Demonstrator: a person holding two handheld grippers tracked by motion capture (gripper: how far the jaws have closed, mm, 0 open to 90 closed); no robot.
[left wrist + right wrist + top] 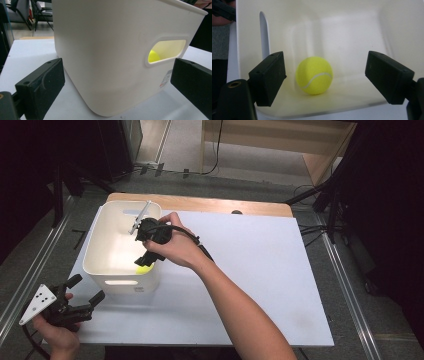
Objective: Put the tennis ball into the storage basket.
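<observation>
My right forearm reaches diagonally from the near edge of the surface toward its far left corner, wrist bent down, the right tongs (146, 259) pointing downward with jaws spread apart, gripping nothing. My left hand (56, 330) holds the left tongs (89, 289) at the near left corner, level, jaws wide apart.

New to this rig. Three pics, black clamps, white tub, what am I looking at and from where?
No robot: a person holds a hand-operated two-jaw gripper in each hand. The overhead picture looks down on a white table. The other two come from cameras riding on the grippers, looking along their black jaws. The right gripper reaches into the white bin; its jaws stand open either side of a yellow tennis ball on the bin's floor, not gripping it. The left gripper waits open by the bin's handle slot, holding nothing.
</observation>
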